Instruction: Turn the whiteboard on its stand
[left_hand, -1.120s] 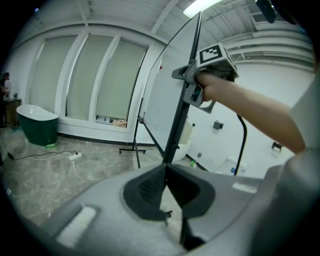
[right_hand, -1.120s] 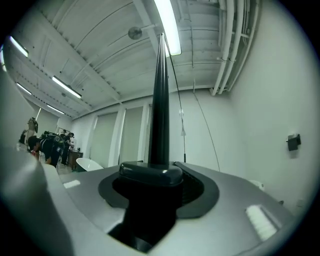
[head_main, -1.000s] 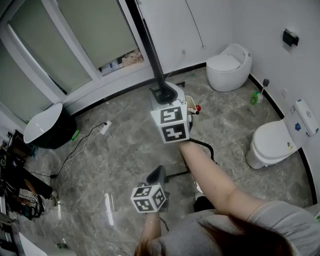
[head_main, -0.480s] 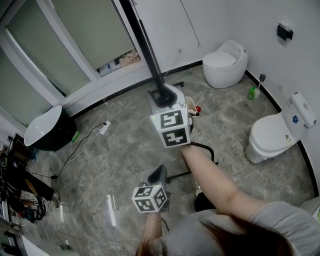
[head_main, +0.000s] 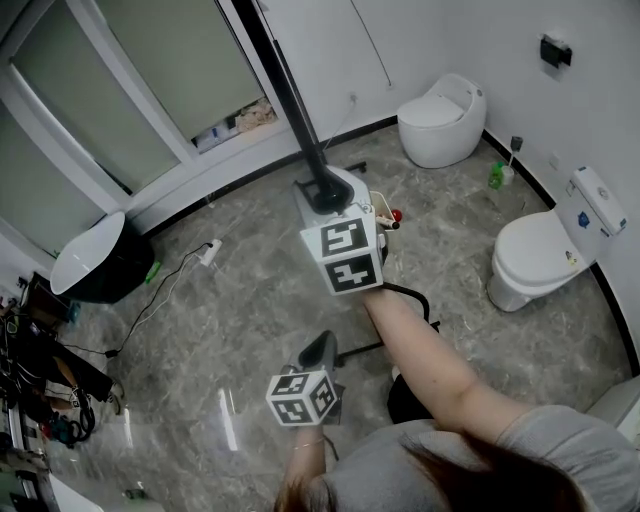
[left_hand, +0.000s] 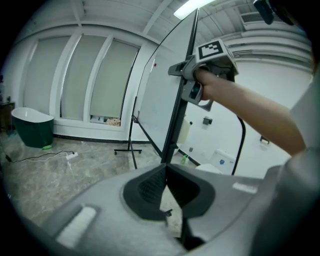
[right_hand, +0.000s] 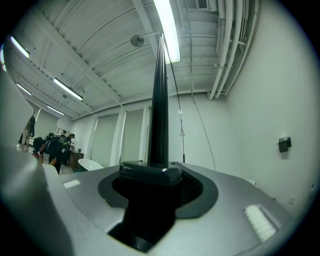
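- Shifted since a second ago: the round toilet (head_main: 440, 118) and the tank toilet (head_main: 540, 262) sit higher and further left in the head view, and the top of the dark frame edge (head_main: 290, 90) leans further left. Both claws hold almost the same spot in that view. Judged: person and board have swung across the floor together.
- Right claw (head_main: 325, 190): clenched on the frame edge, which rises straight up from between its jaws. The claw points level.
- Left claw (left_hand: 164, 169): lower down and close to the person's body. Its tips are drawn together just where the lower end of the frame edge meets them. This reads as a pinch on the board, with floor showing through the gap behind the tips.
- Whiteboard (left_hand: 160, 100): upright. Its white face lies left of the frame edge as the left claw sees it. The edge runs up from the left claw, through the right claw above it, and on toward the ceiling.
- Stand (left_hand: 133, 131): a black leg with a cross foot, on the floor well beyond the left claw at the board's far side.
- Step in hand: judged mid-turn, with the board being walked round by its near edge.
- Next move calls for: both claws to hold their grip and travel the same arc, so the edge stays upright and the stand's feet follow. An uneven push could twist the frame or tip the stand.
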